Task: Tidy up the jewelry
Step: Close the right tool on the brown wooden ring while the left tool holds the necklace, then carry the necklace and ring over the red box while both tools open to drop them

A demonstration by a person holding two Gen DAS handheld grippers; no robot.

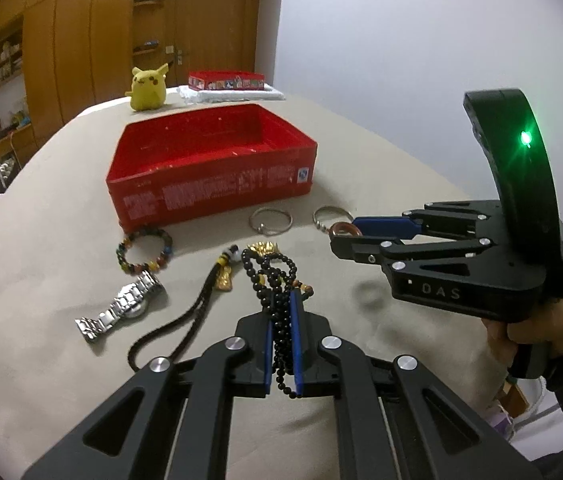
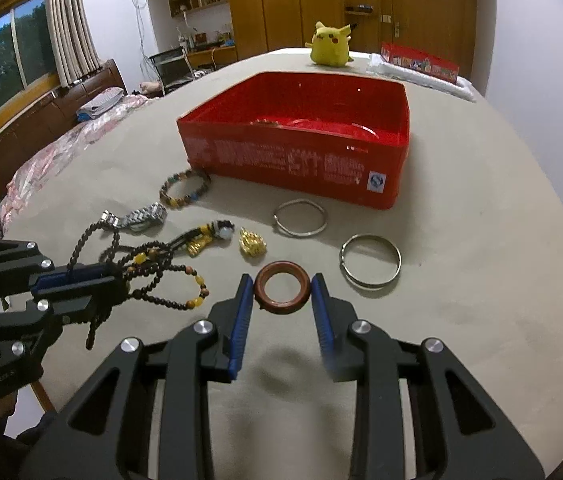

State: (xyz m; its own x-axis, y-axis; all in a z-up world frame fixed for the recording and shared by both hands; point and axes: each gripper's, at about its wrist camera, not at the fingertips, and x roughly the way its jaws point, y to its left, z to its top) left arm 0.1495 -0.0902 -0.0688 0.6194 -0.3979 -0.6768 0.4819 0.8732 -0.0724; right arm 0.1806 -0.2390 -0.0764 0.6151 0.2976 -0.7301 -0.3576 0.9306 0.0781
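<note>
My left gripper [image 1: 281, 304] is shut on a black bead necklace [image 1: 277, 276] and holds it above the table; it also shows in the right wrist view [image 2: 153, 276]. My right gripper [image 2: 281, 284] is shut on a brown ring [image 2: 281, 287], held above the table, its shadow below; the ring also shows in the left wrist view [image 1: 344, 229]. The red box [image 1: 209, 160] stands behind, with some pieces inside [image 2: 301, 122]. On the table lie a coloured bead bracelet [image 1: 145, 250], a steel watch [image 1: 121, 308], a corded charm [image 1: 221, 276], a gold charm [image 2: 252, 243] and two silver bangles [image 2: 300, 218] [image 2: 370, 266].
A yellow Pikachu plush [image 1: 147, 88] and a small red printed box on a white cloth [image 1: 225, 82] stand at the table's far edge. A bed [image 2: 61, 140] lies left of the table. A white wall is to the right.
</note>
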